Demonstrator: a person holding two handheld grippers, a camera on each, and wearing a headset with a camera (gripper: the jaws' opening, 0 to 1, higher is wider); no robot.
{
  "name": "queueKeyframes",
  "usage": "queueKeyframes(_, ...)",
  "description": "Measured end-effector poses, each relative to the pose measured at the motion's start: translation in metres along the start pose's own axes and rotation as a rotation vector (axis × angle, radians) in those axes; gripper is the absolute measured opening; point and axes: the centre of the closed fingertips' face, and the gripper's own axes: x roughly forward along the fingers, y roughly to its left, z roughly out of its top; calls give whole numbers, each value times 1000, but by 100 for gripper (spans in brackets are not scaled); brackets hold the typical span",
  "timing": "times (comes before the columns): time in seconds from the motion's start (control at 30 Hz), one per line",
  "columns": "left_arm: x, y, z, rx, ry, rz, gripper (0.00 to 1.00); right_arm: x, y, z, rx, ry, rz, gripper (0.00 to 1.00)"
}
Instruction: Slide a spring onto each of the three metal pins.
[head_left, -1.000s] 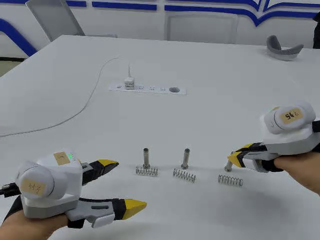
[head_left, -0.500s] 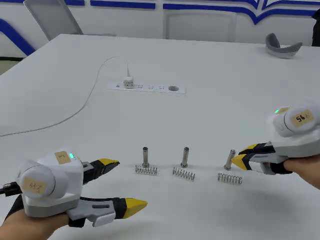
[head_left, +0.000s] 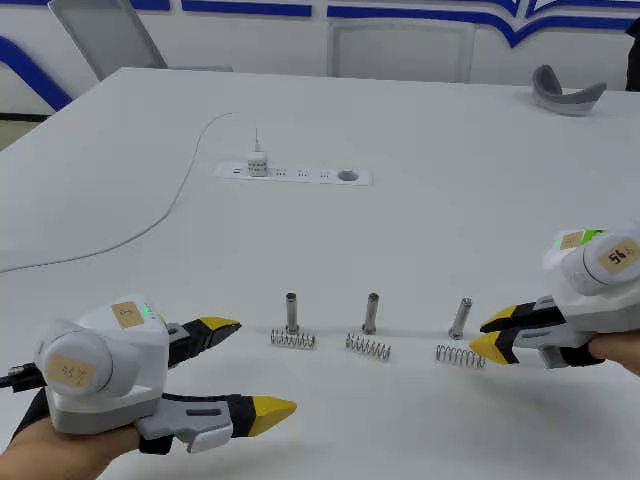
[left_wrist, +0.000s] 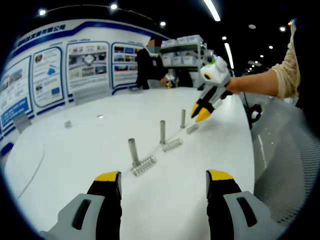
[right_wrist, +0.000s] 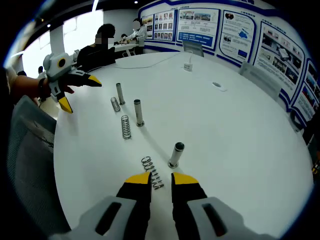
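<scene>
Three metal pins stand upright in a row on the white table: left pin, middle pin, right pin. A spring lies flat in front of each: left spring, middle spring, right spring. My left gripper is wide open and empty, left of the row. My right gripper is narrowly open and empty, just right of the right spring and right pin. In the left gripper view the nearest pin and spring lie ahead of the jaws.
A white power strip with a plugged charger and a cable lies farther back. A grey curved object rests at the far right corner. People stand beyond the table.
My right gripper has drawn back to the right and lower, away from the right pin, and its jaws have parted a little. The left gripper has hardly moved.
</scene>
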Motion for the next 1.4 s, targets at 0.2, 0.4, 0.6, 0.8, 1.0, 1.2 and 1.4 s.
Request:
queueKeyframes(0.2,0,1,0,0,2,0,70,5,1,-5,-19,19,28,17)
queueKeyframes(0.4,1,0,0,-1,2,-1,70,11,2,-11,-29,39,62,16)
queueKeyframes(0.6,0,0,-1,-3,4,1,69,15,3,-17,-38,64,66,16)
queueKeyframes(0.8,0,-1,-2,-3,7,0,69,15,7,-19,-50,74,77,15)
queueKeyframes(1.0,0,-2,-2,-3,7,-3,69,15,10,-20,-58,93,91,14)
queueKeyframes(1.2,1,-4,-2,-4,9,-8,68,16,12,-23,-75,116,102,14)
queueKeyframes(1.4,1,-5,-3,-5,9,-13,67,17,13,-23,-80,129,111,13)
